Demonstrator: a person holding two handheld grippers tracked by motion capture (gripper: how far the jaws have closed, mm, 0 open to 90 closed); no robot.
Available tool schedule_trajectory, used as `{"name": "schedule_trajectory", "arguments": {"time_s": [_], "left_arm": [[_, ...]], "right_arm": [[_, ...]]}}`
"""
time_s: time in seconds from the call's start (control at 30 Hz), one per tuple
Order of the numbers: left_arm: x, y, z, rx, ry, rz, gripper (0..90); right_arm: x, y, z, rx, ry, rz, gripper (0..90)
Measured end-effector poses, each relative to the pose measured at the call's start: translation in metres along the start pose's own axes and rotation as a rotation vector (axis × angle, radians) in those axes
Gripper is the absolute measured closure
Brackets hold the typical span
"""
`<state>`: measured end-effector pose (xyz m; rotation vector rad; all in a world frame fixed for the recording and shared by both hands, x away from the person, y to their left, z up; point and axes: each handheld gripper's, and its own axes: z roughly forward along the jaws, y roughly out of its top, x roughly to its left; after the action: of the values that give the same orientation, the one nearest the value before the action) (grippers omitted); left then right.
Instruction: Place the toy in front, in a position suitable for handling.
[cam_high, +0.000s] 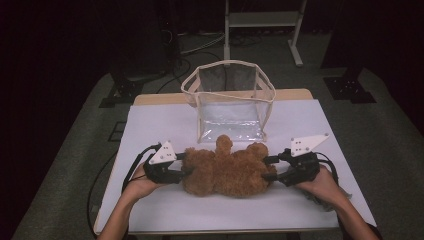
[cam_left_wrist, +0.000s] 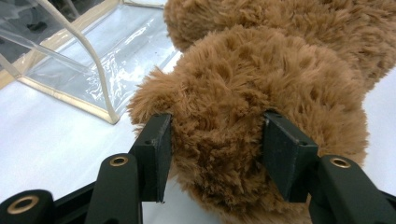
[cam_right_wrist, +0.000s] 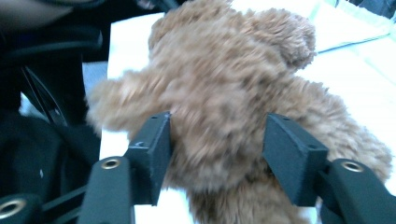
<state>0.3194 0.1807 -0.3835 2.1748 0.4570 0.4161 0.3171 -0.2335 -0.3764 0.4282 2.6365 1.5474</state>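
Bag (cam_high: 230, 102), clear plastic w/ cream trim, stands open on the white table (cam_high: 160, 125); nothing seen inside it. Fluffy brown teddy bear (cam_high: 227, 167) lies just in front of bag. Left gripper (cam_high: 182, 167) is part-open, pads pressed into bear's fur in left gripper view (cam_left_wrist: 215, 154). Right gripper (cam_high: 270, 168) straddles bear's other end; right gripper view (cam_right_wrist: 217, 154) is blurred, fur fills the gap, can't tell if pads squeeze. Left gripper view also shows bag's base beside bear.
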Motion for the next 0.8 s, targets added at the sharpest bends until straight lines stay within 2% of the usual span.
{"name": "schedule_trajectory", "arguments": {"time_s": [0.07,0.1,0.13,0.2,0.23,0.37,0.43,0.5,0.57,0.63,0.67,0.7,0.73,0.8], "left_arm": [[0.001,0.000,0.001,-0.004,0.001,-0.008,45.9],[0.001,-0.001,0.002,-0.007,0.005,-0.016,45.7],[0.001,-0.001,0.002,-0.010,0.004,-0.017,45.7],[0.002,-0.001,0.000,-0.004,0.004,-0.006,44.2],[0.003,-0.001,-0.002,-0.008,0.019,0.003,42.9],[0.006,-0.004,-0.013,-0.037,0.027,-0.012,36.6],[0.005,-0.011,-0.018,-0.035,-0.007,-0.018,33.4],[0.004,-0.015,-0.017,-0.025,-0.017,-0.017,28.6],[0.001,-0.025,-0.010,-0.020,-0.053,-0.021,26.3],[0.000,-0.027,-0.007,-0.020,-0.060,-0.023,22.9],[-0.002,-0.029,-0.003,-0.021,-0.077,-0.023,22.9],[-0.005,-0.030,0.003,-0.004,-0.081,-0.012,22.6],[-0.006,-0.028,0.007,-0.001,-0.075,-0.018,24.3],[-0.007,-0.024,0.010,0.003,-0.068,-0.024,35.1]], "right_arm": [[0.002,-0.002,-0.002,0.004,-0.001,-0.011,38.8],[0.006,-0.008,0.001,0.008,0.025,-0.027,37.8],[0.008,-0.009,0.004,0.018,0.023,-0.039,37.3],[0.010,-0.011,0.016,0.069,-0.005,-0.063,36.1],[0.010,-0.011,0.022,0.078,-0.013,-0.072,36.6],[0.002,-0.007,0.028,0.056,-0.025,-0.040,38.3],[-0.007,-0.002,0.031,0.047,-0.014,-0.024,38.6],[-0.009,-0.001,0.033,0.047,-0.009,-0.024,38.6],[-0.013,0.001,0.036,0.048,-0.010,-0.021,38.7],[-0.015,0.001,0.037,0.043,-0.008,-0.015,38.7],[-0.017,0.001,0.037,0.042,-0.008,-0.006,38.8],[-0.021,-0.001,0.039,0.032,0.000,0.019,41.8],[-0.022,-0.002,0.041,0.026,0.009,0.027,43.2],[-0.024,-0.002,0.044,0.016,0.031,0.061,49.0]]}}
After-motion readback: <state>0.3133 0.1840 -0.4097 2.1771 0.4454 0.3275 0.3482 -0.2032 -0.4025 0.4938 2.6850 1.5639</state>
